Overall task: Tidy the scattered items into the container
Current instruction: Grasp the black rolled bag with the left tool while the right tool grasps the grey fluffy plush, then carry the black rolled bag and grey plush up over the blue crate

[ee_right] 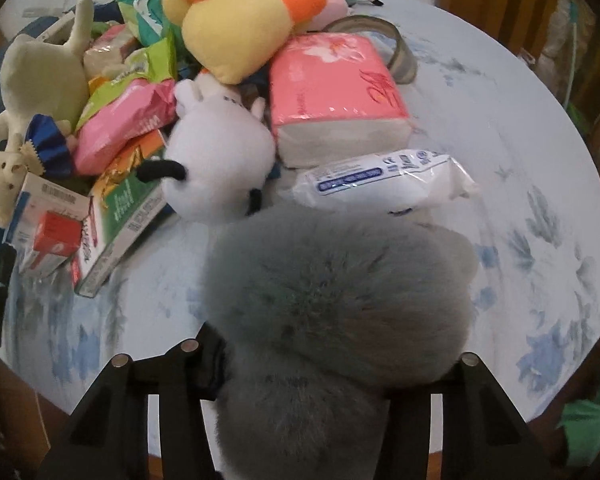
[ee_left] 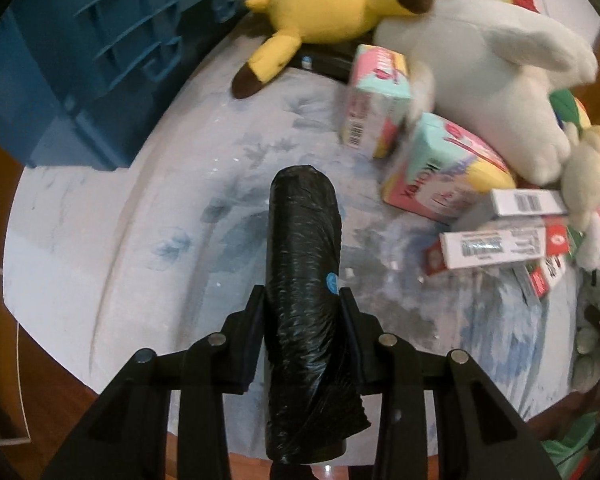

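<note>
Left-wrist-wise, left gripper (ee_left: 302, 300) clamped mid-length on black bin-bag roll (ee_left: 306, 280), light, firm, slippery film, above table (ee_left: 100, 240) near blue crate (ee_left: 80, 60); right-wrist-wise, right gripper (ee_right: 336, 360) squeezing grey fluffy plush (ee_right: 340, 300), soft, light, squashy, above table.

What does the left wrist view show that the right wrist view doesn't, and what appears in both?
Only the left wrist view shows the blue crate, the yellow plush, and the left gripper shut on a black bag roll.

Only the right wrist view shows the pink tissue pack, the white wrapped pack, the tape roll, and the right gripper with a grey fluffy plush between its jaws; fur hides the pads.

Both show the round table with its blue-patterned cloth and the red-and-white boxes in the pile.
</note>
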{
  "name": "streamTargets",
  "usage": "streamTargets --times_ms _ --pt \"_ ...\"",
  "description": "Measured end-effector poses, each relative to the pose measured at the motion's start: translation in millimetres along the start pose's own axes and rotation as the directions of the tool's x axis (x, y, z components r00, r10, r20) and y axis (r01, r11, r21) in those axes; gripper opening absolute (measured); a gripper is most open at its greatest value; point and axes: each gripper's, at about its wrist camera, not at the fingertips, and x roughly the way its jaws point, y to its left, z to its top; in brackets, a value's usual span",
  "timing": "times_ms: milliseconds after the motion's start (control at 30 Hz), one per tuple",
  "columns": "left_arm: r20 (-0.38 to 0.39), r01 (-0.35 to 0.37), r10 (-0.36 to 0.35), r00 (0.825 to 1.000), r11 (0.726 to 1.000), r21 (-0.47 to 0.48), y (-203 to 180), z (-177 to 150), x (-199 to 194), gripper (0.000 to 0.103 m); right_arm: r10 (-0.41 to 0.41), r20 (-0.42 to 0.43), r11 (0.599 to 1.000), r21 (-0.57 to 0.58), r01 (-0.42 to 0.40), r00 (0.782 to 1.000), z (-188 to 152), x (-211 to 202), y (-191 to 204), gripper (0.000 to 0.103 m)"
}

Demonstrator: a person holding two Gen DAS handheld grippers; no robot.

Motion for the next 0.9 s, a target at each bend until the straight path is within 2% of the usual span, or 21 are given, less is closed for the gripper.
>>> streamTargets --times_ms 33,67,133,167,200,233,267,300,333,367,467,600,667,700,733,767,900 --pt "-0.001 0.003 -0.003 1.0 1.0 0.004 -2 0 0 0.035 0.011 -0.004 1.0 0.011 -0.01 1.0 1 3 -1 0.051" --pt "0.0 0.008 -0.008 1.0 1.0 0.009 -6 -2 0 0.035 0.017 0.004 1.0 0.025 -0.017 1.0 1 2 -2 0.058" --pt "0.002 0.015 -0.015 1.0 1.0 0.023 5 6 -4 0.035 0.011 0.019 0.999 0.043 -0.012 1.0 -3 0 -4 0.078" --pt "0.003 0.015 -0.016 1.0 0.999 0.03 -1 6 -7 0.035 0.001 0.027 0.999 0.044 -0.002 1.0 -4 -3 -4 0.095" --pt "0.002 0.015 -0.015 1.0 0.999 0.033 -6 8 -13 0.035 -0.004 0.032 0.999 0.041 0.002 0.999 -4 -4 -3 0.102" --pt "-0.001 0.014 -0.014 1.0 0.999 0.034 -8 8 -12 0.035 -0.006 0.04 0.999 0.033 0.005 0.999 -5 -5 -2 0.102" --pt "-0.004 0.014 -0.014 1.0 0.999 0.036 -8 9 -15 0.035 -0.017 0.035 1.0 0.024 0.016 0.999 -6 -2 -1 0.101" --pt "-0.005 0.016 -0.016 1.0 0.999 0.039 -10 9 -16 0.035 -0.03 0.014 0.999 0.014 0.03 0.999 -7 4 1 0.076" --pt "-0.004 0.02 -0.02 1.0 0.999 0.042 -13 5 -20 0.035 -0.037 -0.017 0.999 0.003 0.037 0.999 -8 11 3 0.057" --pt "-0.002 0.022 -0.022 1.0 0.999 0.047 -16 3 -23 0.035 -0.082 0.012 0.996 -0.029 0.083 0.997 -10 11 9 0.042" --pt "0.024 0.036 -0.038 0.999 0.997 0.073 -25 3 -38 0.035 -0.021 0.023 1.0 -0.023 0.021 1.0 -9 9 15 0.04" --pt "0.095 0.067 -0.077 0.992 0.992 0.109 -40 11 -72 0.035 0.025 0.113 0.999 -0.05 -0.019 0.993 2 -14 31 0.039" --pt "0.139 0.078 -0.096 0.986 0.989 0.126 -46 16 -93 0.035 0.051 0.172 0.996 -0.077 -0.038 0.984 12 -30 38 0.039" --pt "0.152 0.083 -0.103 0.983 0.988 0.133 -49 19 -99 0.035 0.06 0.194 0.995 -0.088 -0.044 0.979 3 -52 62 0.039" --pt "0.172 0.088 -0.112 0.979 0.986 0.14 -51 23 -109 0.035 0.078 0.222 0.993 -0.103 -0.056 0.972 9 -61 72 0.039" --pt "0.189 0.089 -0.116 0.975 0.985 0.146 -53 24 -117 0.035 0.089 0.235 0.992 -0.112 -0.064 0.968 20 -67 61 0.039" --pt "0.235 0.088 -0.127 0.964 0.982 0.169 -58 31 -143 0.034 0.132 0.277 0.984 -0.153 -0.092 0.952 47 -108 80 0.039"
